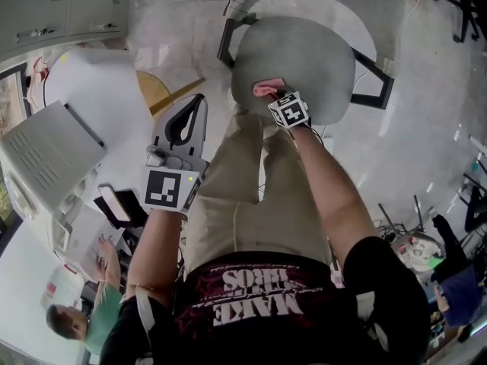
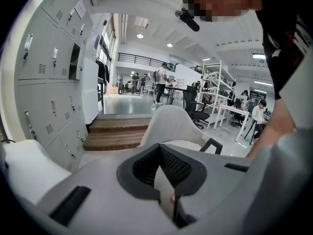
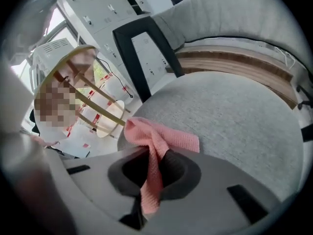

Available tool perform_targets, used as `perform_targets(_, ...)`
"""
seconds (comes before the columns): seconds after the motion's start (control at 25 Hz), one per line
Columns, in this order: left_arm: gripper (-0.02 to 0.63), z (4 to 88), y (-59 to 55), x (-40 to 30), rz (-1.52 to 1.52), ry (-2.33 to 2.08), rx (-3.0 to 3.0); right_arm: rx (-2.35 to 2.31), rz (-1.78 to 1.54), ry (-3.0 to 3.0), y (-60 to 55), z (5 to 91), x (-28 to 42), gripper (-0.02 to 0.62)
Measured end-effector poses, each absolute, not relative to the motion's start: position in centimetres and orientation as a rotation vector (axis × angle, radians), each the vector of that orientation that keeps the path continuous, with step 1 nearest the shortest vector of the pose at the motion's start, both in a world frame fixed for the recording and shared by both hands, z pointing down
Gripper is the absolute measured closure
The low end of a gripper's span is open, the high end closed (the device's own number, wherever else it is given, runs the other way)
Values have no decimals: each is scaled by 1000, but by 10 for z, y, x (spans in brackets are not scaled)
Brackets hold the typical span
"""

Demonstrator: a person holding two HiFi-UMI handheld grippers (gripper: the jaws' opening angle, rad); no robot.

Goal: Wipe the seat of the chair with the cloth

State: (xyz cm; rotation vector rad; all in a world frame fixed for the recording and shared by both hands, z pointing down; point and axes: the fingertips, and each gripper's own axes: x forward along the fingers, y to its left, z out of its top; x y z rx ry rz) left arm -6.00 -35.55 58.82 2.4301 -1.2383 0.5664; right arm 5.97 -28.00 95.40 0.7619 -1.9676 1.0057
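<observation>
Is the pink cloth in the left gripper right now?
No, the right gripper pinches the pink woven cloth near the edge of the grey fabric chair seat; the left gripper is shut on nothing.

In the left gripper view, grey metal lockers are lining the wall at 9 o'clock. Wooden steps are rising at centre toward a glossy upper floor. Round ceiling lights are glowing at 12 o'clock above a mezzanine railing. A white shelving rack and white desks are standing at 3 o'clock, with standing people gathering beyond the steps.

In the head view, a pale polished floor is reflecting light at 3 o'clock. A black castor base is sitting at 1 o'clock. A person in a green top is sitting at 7 o'clock.
</observation>
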Motion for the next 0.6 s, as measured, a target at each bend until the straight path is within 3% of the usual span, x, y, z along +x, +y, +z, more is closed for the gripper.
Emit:
perform_targets(0.44,604,552,-348,-45,481,-1305,2455,1038,1053,-1572,-235,960,283,566)
perform_targets(0.6,604,527,-339,-32,468,-1295,2486,1098,1104,-1558,-217,933,308,566)
